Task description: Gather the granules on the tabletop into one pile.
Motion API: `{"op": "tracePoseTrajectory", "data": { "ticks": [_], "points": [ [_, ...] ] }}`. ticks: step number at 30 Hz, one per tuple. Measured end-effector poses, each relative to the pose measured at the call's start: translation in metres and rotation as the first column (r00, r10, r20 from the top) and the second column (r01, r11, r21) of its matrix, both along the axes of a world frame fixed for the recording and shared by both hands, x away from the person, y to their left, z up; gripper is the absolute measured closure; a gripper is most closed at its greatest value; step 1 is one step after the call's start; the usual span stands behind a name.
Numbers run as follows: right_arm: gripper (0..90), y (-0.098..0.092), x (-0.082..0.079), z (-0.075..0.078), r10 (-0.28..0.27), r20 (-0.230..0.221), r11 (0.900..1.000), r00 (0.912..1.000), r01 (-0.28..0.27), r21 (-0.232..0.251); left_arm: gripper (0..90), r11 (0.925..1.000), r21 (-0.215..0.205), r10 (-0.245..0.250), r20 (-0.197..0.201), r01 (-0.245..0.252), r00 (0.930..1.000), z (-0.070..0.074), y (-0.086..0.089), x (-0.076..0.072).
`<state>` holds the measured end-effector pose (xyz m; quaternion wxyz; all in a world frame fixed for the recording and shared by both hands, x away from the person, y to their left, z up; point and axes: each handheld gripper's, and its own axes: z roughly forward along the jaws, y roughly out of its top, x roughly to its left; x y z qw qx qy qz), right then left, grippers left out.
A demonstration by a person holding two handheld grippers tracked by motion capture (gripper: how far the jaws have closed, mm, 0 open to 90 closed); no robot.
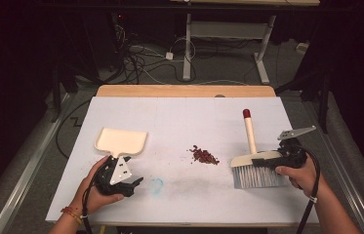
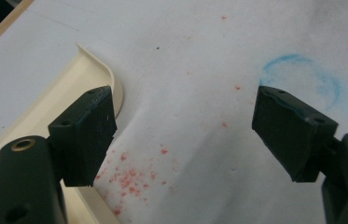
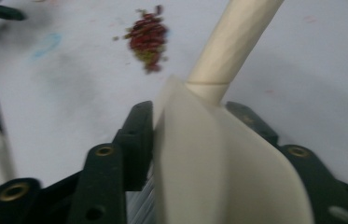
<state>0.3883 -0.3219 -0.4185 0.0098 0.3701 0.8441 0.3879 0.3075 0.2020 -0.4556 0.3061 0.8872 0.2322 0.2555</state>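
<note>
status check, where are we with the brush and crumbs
Right hand-held gripper straddles brush. Left hand-held gripper open beside dustpan. Crumb pile unswept, path clear.

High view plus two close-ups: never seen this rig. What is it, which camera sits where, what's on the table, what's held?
There is no robot here. A person stands at the table with a hand-held two-jaw gripper in each hand. The high view comes from a fixed camera above the person's side, looking forward and down. The other two cameras ride on the grippers and look along their black jaws.

On the white surface lie a cream dustpan, a small pile of reddish crumbs, and a faint blue ring mark.

The left gripper is open, with nothing between its jaws; the dustpan's edge shows beside one jaw in its own view.

The right gripper has the cream head of a hand brush between its jaws; the pads look to be against it, though that view is blurred.
</note>
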Motion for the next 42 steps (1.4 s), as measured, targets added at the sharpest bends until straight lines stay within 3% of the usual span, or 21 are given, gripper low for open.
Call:
{"op": "tracePoseTrajectory", "data": {
  "ticks": [3, 6, 8, 13, 15, 16, 20, 23, 25, 27, 29, 34, 38, 39, 40, 42],
  "points": [
    [42.6, -0.008, 0.0, 0.006, -0.092, 0.046, 0.995, 0.9947, 0.094, -0.034, 21.1, 1.0, 0.001, 0.002, 0.0, -0.002, 1.0, 0.0, 0.001, 0.0],
    [42.6, -0.016, -0.003, 0.011, -0.142, 0.127, 0.987, 0.9816, 0.15, -0.055, 21.0, 1.0, -0.004, 0.002, -0.001, -0.002, 1.0, 0.0, 0.001, 0.0],
    [41.7, -0.017, -0.006, 0.015, -0.188, 0.196, 0.975, 0.9624, 0.208, -0.084, 21.1, 1.0, -0.004, 0.001, -0.001, -0.001, 1.0, 0.0, 0.0, 0.0],
    [41.4, -0.012, -0.015, 0.022, -0.205, 0.314, 0.966, 0.9269, 0.243, -0.085, 21.0, 1.0, -0.005, -0.003, -0.003, 0.003, 1.0, 0.0, -0.002, 0.0],
    [44.5, -0.007, -0.017, 0.022, -0.191, 0.322, 0.967, 0.9274, 0.234, -0.101, 21.0, 1.0, -0.005, -0.004, -0.004, 0.004, 1.0, 0.0, -0.003, 0.0],
    [51.3, -0.005, -0.016, 0.02, -0.201, 0.314, 0.96, 0.9281, 0.249, -0.124, 21.0, 1.0, -0.006, -0.004, -0.004, 0.004, 1.0, -0.001, -0.003, 0.0],
    [71.5, 0.002, -0.006, 0.001, -0.243, 0.287, 0.918, 0.9265, 0.315, -0.241, 21.0, 1.0, -0.007, -0.007, -0.005, 0.007, 1.0, -0.001, -0.003, 0.0],
    [75.0, 0.002, 0.008, -0.016, -0.262, 0.249, 0.893, 0.9322, 0.332, -0.302, 21.0, 1.0, -0.005, -0.008, -0.007, 0.008, 0.9999, -0.001, -0.003, 0.0],
    [77.7, 0.004, 0.014, -0.023, -0.262, 0.232, 0.893, 0.9366, 0.327, -0.31, 21.0, 0.9999, -0.006, -0.009, -0.007, 0.009, 0.9999, -0.001, -0.003, 0.0],
    [76.9, 0.008, 0.018, -0.025, -0.261, 0.254, 0.878, 0.9313, 0.338, -0.339, 21.0, 0.9999, -0.007, -0.01, -0.008, 0.01, 0.9999, -0.001, -0.003, 0.0],
    [75.4, 0.01, 0.021, -0.025, -0.265, 0.253, 0.88, 0.9306, 0.34, -0.331, 21.0, 0.9999, -0.004, -0.011, -0.008, 0.011, 0.9999, -0.001, -0.004, 0.0],
    [71.5, 0.016, 0.023, -0.027, -0.249, 0.267, 0.872, 0.931, 0.335, -0.356, 21.0, 0.9999, -0.005, -0.013, -0.006, 0.013, 0.9999, -0.001, -0.003, 0.0],
    [64.3, 0.016, 0.019, -0.021, -0.268, 0.303, 0.869, 0.9144, 0.365, -0.334, 21.0, 0.9999, -0.011, -0.008, 0.001, 0.008, 1.0, 0.001, -0.002, -0.001],
    [61.6, 0.016, 0.017, -0.018, -0.272, 0.317, 0.875, 0.9085, 0.371, -0.311, 20.9, 0.9999, -0.015, -0.005, 0.005, 0.005, 1.0, 0.001, -0.001, -0.001],
    [57.7, 0.016, 0.014, -0.014, -0.271, 0.33, 0.89, 0.9041, 0.366, -0.272, 20.9, 0.9998, -0.02, 0.0, 0.01, 0.001, 1.0, 0.002, -0.001, -0.001],
    [51.0, 0.018, 0.005, -0.004, -0.242, 0.377, 0.932, 0.8943, 0.322, -0.167, 20.6, 0.9995, -0.032, 0.009, 0.016, -0.008, 0.9998, 0.004, 0.0, 0.0]
  ]
}}
